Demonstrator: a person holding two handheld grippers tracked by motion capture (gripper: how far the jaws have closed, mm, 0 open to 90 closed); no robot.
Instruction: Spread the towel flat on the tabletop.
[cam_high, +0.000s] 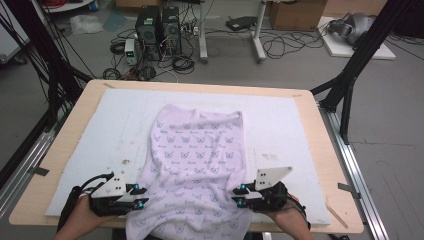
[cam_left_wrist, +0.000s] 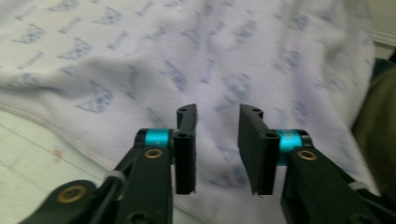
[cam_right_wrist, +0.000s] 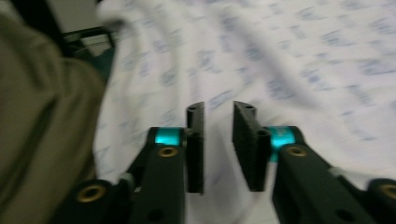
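The left hand-held gripper (cam_left_wrist: 217, 149) and right hand-held gripper (cam_right_wrist: 218, 147) are both released, jaws parted with nothing between them, just above the printed cloth (cam_high: 197, 165) lying ahead on the surface (cam_high: 320, 150). Its overhanging near hem could slide off the edge. The print's small lettering is unreadable.

White foam mat (cam_high: 90, 145), wooden table (cam_high: 330, 165), computer towers (cam_high: 159, 25)

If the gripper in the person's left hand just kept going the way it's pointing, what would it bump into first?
Most likely the lilac printed cloth: the left gripper points across it with open jaws, nothing else ahead. How close it sits is unclear.
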